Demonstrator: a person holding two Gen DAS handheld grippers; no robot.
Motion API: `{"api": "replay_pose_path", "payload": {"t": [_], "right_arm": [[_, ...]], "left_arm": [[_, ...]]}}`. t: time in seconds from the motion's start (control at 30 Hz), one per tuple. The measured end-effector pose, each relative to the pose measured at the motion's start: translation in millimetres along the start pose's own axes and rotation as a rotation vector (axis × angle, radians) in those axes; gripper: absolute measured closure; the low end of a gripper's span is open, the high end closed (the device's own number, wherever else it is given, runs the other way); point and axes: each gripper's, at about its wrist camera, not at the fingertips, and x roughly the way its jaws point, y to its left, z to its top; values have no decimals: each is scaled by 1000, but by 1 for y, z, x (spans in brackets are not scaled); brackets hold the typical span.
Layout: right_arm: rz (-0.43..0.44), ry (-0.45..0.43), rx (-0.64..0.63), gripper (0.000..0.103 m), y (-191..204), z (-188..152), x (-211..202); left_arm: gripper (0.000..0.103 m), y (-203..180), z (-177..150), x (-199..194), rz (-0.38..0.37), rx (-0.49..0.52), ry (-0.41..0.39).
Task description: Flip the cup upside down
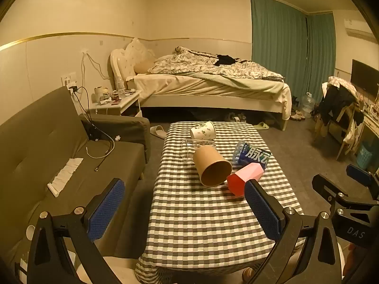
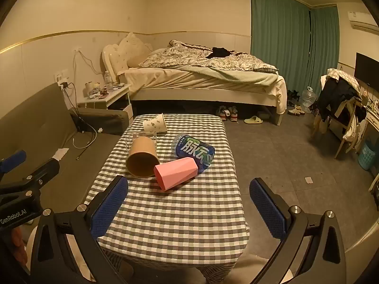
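Here the pink cup (image 2: 176,172) lies on its side mid-worktop (image 2: 180,222), mouth toward the near edge, touching a brown paper cup (image 2: 141,157) and a blue bottle (image 2: 195,152) printed "脉动". A clear cup (image 1: 189,146) and a patterned white cup (image 2: 154,123) lie toward the far edge. Both the left gripper (image 1: 184,210), marked "GenRobot.AI", and the right gripper (image 2: 188,207) hover with jaws spread, holding nothing.

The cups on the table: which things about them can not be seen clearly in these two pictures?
- Clear cup: both views; transparent and partly behind the brown paper cup, so its outline is unclear.
- Pink cup: left wrist view; the left gripper finger covers its lower edge.
- Patterned white cup: both views; too small to read the print.
- Bottle: cap end hidden behind the pink cup.
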Motion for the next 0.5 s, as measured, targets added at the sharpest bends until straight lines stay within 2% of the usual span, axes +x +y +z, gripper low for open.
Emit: {"api": "replay_pose_path", "payload": {"t": [0.5], "right_arm": [[2,0,2,0,0,0,0]], "left_arm": [[0,-1,1,-4,-4,-8,-15]]}}
